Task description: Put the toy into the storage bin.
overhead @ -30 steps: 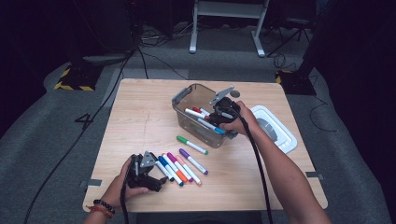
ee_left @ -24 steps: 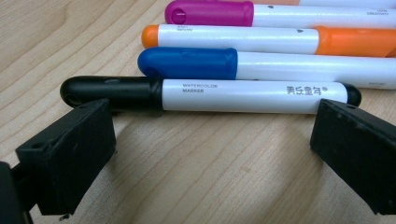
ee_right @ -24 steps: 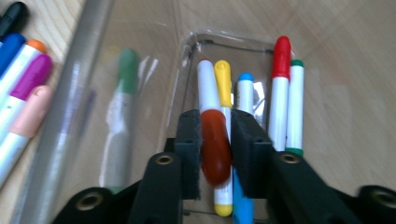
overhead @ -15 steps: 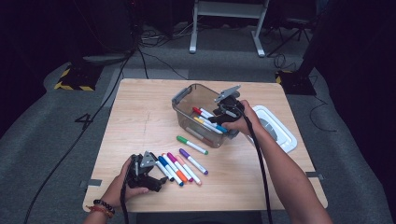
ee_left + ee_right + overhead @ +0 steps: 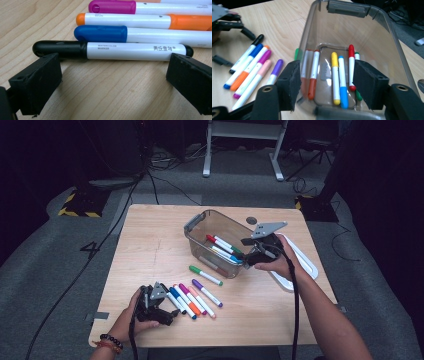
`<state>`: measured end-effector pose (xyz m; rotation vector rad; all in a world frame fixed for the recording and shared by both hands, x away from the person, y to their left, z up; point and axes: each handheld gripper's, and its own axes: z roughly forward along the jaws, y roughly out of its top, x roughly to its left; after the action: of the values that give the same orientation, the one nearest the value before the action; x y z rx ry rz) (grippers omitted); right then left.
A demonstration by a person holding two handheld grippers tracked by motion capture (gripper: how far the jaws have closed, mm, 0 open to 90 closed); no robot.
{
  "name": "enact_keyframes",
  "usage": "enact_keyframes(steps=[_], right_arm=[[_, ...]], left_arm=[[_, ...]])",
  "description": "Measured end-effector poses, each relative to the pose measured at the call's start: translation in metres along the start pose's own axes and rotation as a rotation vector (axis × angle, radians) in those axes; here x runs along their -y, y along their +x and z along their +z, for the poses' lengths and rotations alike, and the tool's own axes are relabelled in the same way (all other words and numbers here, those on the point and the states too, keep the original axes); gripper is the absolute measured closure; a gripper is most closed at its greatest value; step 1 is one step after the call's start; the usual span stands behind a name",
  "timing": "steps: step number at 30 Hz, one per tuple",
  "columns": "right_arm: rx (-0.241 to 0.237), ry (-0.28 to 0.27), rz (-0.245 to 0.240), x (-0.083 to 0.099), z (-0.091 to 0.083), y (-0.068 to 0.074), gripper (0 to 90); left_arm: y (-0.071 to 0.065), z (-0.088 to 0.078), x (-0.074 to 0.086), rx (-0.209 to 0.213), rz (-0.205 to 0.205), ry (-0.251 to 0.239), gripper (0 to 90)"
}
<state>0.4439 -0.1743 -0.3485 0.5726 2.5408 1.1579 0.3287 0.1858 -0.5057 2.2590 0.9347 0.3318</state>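
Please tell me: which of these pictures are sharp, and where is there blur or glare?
High view: dim surroundings, soft focus, lit table. Left gripper view: sharp print on the black marker, near fingers softer. Right gripper view: slight blur, pale glare on the clear bin.

pale wooden rectangular table [image 5: 150, 245] | flat white plastic lid [image 5: 306, 262] lying near the table's right edge | small dark round spot [image 5: 251, 220] on the tabletop's far side | grey carpeted floor [image 5: 60, 270] with a dark "4" mark [image 5: 91, 250] | yellow-and-black striped base [image 5: 77, 207] far left | white metal stand [image 5: 206, 160] behind the table | black cables [image 5: 165, 185] on the floor
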Motion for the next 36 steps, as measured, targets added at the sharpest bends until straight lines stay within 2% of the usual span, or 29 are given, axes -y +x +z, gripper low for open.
enact_keyframes(steps=[8, 12, 16, 19, 24, 28, 33, 36], right_arm=[[0.001, -0.053, -0.01, 0.029, -0.028, 0.021, 37.1], [-0.024, -0.067, -0.007, 0.049, -0.032, 0.033, 36.1], [-0.027, -0.056, -0.007, 0.07, -0.027, 0.044, 35.3], [-0.058, -0.044, -0.01, 0.084, -0.016, 0.054, 35.2], [-0.084, -0.018, -0.032, 0.093, 0.009, 0.068, 38.2], [-0.113, 0.012, -0.055, 0.091, 0.04, 0.081, 43.4], [-0.116, 0.059, -0.069, 0.084, 0.077, 0.094, 47.1], [-0.115, 0.048, -0.072, 0.077, 0.092, 0.099, 48.2]], left_arm=[[0.0, 0.0, 0.0, 0.0, 0.0, 0.0, 0.5], [0.0, 0.0, 0.0, 0.001, 0.0, 0.0, 0.5], [0.0, 0.0, 0.0, 0.001, 0.0, 0.0, 0.4], [0.0, 0.0, 0.0, 0.0, 0.0, 0.0, 0.5], [0.0, 0.0, 0.0, 0.0, 0.0, 0.0, 0.5], [0.0, 0.0, 0.0, 0.0, 0.001, 0.0, 0.5], [0.0, 0.0, 0.0, 0.0, 0.002, 0.0, 0.5], [0.0, 0.0, 0.0, 0.0, 0.002, 0.0, 0.5]])
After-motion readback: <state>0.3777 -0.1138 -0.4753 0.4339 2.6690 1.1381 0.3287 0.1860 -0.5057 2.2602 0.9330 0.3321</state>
